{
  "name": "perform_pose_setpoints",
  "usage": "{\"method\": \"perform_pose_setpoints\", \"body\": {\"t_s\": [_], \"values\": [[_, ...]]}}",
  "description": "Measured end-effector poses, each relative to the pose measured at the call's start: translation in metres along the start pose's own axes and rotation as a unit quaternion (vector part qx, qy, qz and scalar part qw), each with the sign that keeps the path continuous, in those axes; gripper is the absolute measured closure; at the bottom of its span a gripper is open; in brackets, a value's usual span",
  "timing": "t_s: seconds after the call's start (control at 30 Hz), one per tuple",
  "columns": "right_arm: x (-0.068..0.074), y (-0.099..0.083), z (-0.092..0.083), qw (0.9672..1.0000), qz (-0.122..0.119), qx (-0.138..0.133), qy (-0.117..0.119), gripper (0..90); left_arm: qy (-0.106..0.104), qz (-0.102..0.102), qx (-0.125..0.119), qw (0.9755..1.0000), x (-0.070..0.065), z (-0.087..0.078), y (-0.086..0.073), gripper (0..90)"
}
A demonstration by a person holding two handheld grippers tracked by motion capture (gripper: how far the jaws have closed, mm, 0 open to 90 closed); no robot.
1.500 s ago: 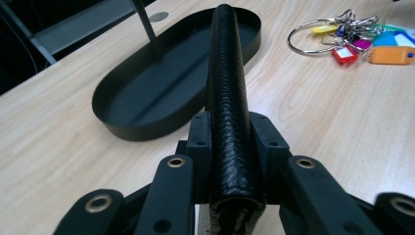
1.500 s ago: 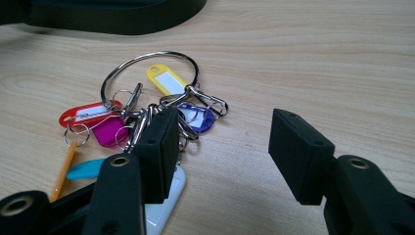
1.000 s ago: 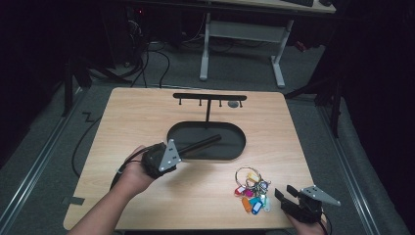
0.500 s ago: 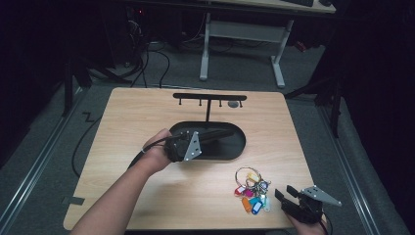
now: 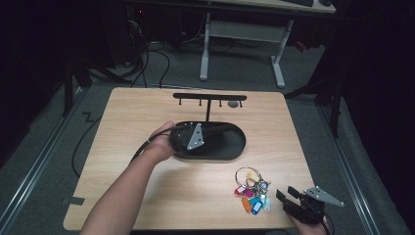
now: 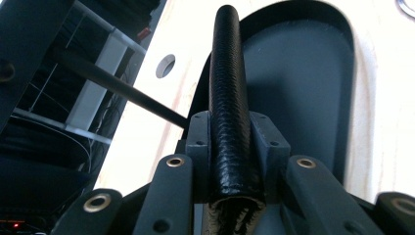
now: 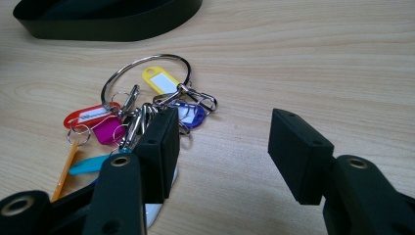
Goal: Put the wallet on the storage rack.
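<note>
A black oval tray [image 5: 230, 149] lies mid-table, and a thin post [image 5: 209, 108] with a hooked crossbar [image 5: 209, 97] rises behind it. Over the tray's left end my left gripper [image 5: 206, 133] is shut on a black braided tube [image 5: 222, 128] that points right across the tray. In the left gripper view the tube [image 6: 225, 78] runs up between the pads [image 6: 198, 134] of the left gripper [image 6: 230, 134] toward the tray's rim [image 6: 342, 29]. A bunch of coloured key tags [image 5: 250, 190] on a metal ring lies front right. My right gripper [image 5: 288, 197] stands open just right of the tags [image 7: 147, 105], with nothing inside the right gripper [image 7: 222, 142].
A small grey round hole [image 5: 234, 104] sits in the tabletop under the crossbar's right end. The table's front edge runs just below the right gripper. A white desk frame [image 5: 244, 34] and cables stand on the floor behind the table.
My left gripper has moved right and slightly away with the black tube, from the tray's front left to over its left end. The right gripper and key tags have stayed put.
</note>
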State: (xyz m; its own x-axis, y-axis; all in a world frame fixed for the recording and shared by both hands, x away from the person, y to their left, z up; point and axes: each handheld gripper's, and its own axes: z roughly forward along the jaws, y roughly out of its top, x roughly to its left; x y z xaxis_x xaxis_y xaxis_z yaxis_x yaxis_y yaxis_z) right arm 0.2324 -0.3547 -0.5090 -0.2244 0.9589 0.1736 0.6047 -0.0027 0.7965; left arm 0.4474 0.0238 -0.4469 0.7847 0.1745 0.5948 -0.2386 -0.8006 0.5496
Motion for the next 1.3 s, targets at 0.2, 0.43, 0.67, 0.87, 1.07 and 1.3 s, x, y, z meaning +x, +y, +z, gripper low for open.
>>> {"method": "perform_pose_setpoints", "body": {"t_s": [0.2,0.43,0.67,0.87,1.07,1.3], "values": [[0.0,0.0,0.0,1.0,-0.004,0.0,0.002,46.2,0.0,0.042,0.039,0.9984,-0.003,0.004,-0.007,72.9],[0.001,-0.001,0.001,1.0,-0.007,0.003,0.004,46.2,-0.012,0.034,0.101,0.9943,-0.005,0.012,-0.025,72.2],[0.001,-0.001,0.002,1.0,-0.004,0.004,0.003,46.2,-0.029,-0.01,0.136,0.9903,-0.006,0.015,-0.04,65.2],[0.001,-0.001,0.001,1.0,-0.002,0.003,0.002,46.2,-0.045,-0.038,0.152,0.9865,-0.007,0.008,-0.047,55.2],[0.001,-0.001,0.001,1.0,-0.003,0.003,0.001,46.1,-0.039,-0.064,0.142,0.987,-0.006,-0.004,-0.053,55.9],[0.002,-0.001,0.001,1.0,-0.005,0.002,0.001,46.1,-0.03,-0.091,0.128,0.9871,-0.009,-0.022,-0.059,56.5]]}}
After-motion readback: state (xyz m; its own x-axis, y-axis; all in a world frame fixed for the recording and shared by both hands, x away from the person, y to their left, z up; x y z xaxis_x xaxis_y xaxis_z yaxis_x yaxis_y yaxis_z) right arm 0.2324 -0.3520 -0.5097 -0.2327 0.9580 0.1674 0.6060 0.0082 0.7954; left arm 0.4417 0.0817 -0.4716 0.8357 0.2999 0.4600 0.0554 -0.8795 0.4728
